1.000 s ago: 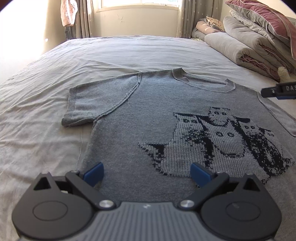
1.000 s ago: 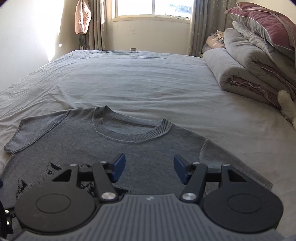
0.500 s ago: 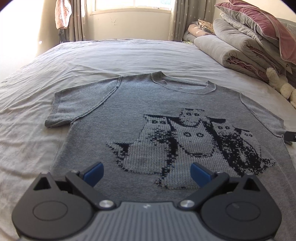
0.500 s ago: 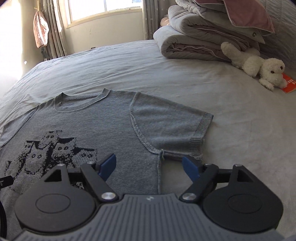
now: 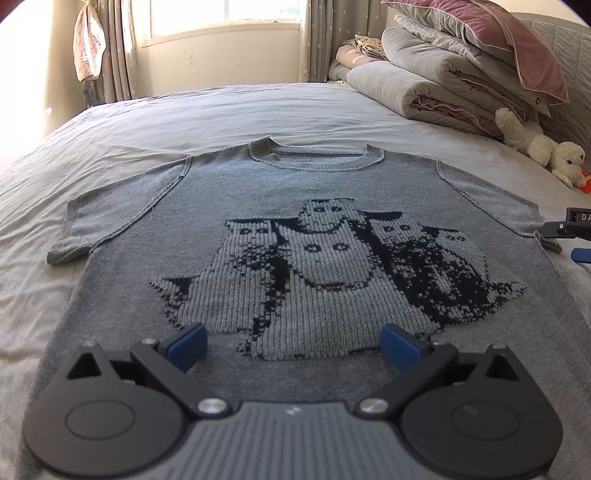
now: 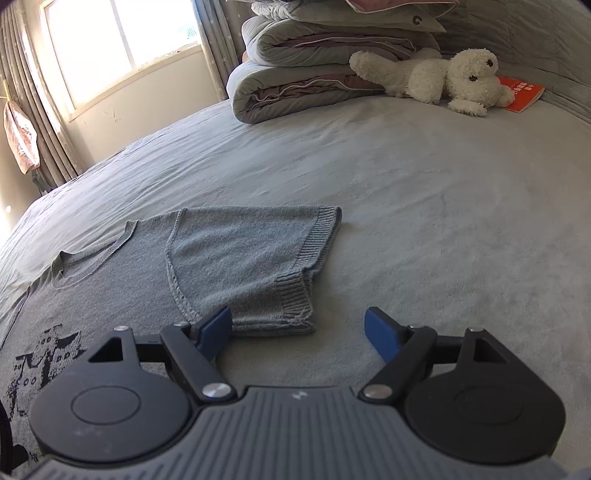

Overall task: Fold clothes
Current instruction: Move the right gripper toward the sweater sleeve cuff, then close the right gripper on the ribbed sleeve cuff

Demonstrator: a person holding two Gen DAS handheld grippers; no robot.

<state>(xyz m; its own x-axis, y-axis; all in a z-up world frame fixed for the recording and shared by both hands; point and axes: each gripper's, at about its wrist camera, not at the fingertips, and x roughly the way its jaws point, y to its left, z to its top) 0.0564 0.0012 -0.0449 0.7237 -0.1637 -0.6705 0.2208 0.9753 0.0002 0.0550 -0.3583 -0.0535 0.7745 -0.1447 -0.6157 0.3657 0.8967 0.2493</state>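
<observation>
A grey short-sleeved knit sweater (image 5: 295,236) lies flat, face up, mid-bed on the grey sheet (image 6: 424,206), its front bearing a dark owl-like pattern (ribbed collar toward the window). The left gripper (image 5: 293,345) hovers wide open and empty over the hem. The right gripper (image 6: 299,328), equally wide and empty, sits at the sleeve's ribbed cuff (image 6: 291,295).

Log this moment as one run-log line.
sweater: flat on bed | left tool: open, empty | right tool: open, at sleeve

Sunlit window (image 5: 225,14) — curtains (image 5: 118,48), bed (image 6: 406,184)

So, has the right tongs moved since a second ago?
Yes. The right tongs shifted from the sweater's collar to its sleeve, toward the plush toy.
</observation>
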